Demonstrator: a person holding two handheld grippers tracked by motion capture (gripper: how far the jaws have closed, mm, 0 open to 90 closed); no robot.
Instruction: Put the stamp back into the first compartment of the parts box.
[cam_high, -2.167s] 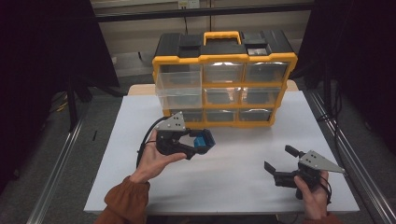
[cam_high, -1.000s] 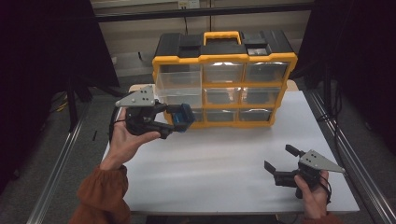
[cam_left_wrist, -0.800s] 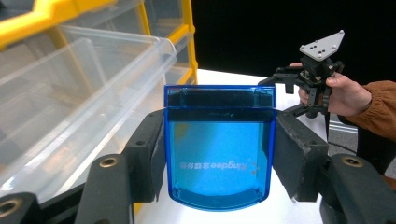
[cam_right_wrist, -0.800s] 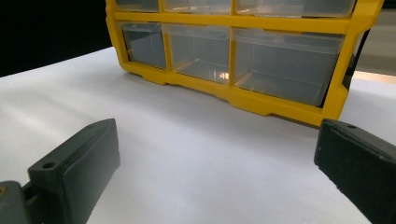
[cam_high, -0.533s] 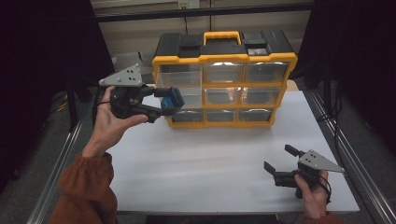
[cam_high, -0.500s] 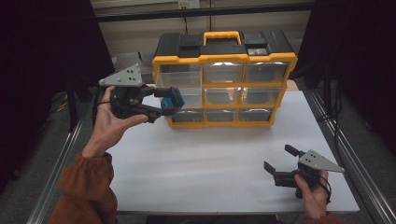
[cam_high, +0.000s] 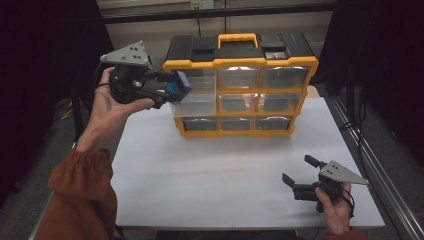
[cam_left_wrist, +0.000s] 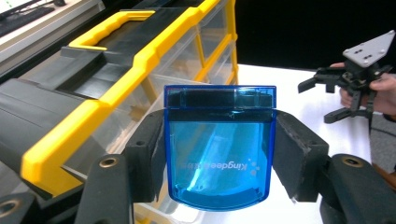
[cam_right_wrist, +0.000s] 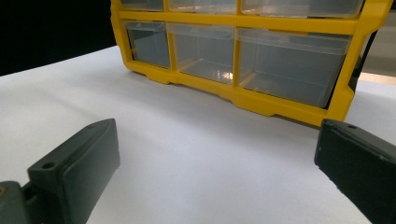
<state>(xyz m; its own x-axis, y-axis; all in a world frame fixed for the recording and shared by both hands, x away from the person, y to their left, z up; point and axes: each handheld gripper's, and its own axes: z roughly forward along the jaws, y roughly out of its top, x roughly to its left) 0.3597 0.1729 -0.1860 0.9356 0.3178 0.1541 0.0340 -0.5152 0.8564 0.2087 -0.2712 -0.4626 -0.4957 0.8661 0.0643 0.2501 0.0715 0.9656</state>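
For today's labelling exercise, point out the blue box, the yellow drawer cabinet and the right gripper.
blue box (cam_left_wrist: 219, 154), left gripper view, middle of its clear front face.
yellow drawer cabinet (cam_high: 241, 63), high view, its yellow top front rail.
right gripper (cam_high: 300, 171), high view, midway between its fingertips.

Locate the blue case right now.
High view, left side: the blue case is clamped in the left gripper, held up against the organizer's upper-left drawers.

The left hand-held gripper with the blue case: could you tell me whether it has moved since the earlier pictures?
Yes. The left hand-held gripper has risen with the blue case, from the table's level to the yellow organizer's top-left drawer.
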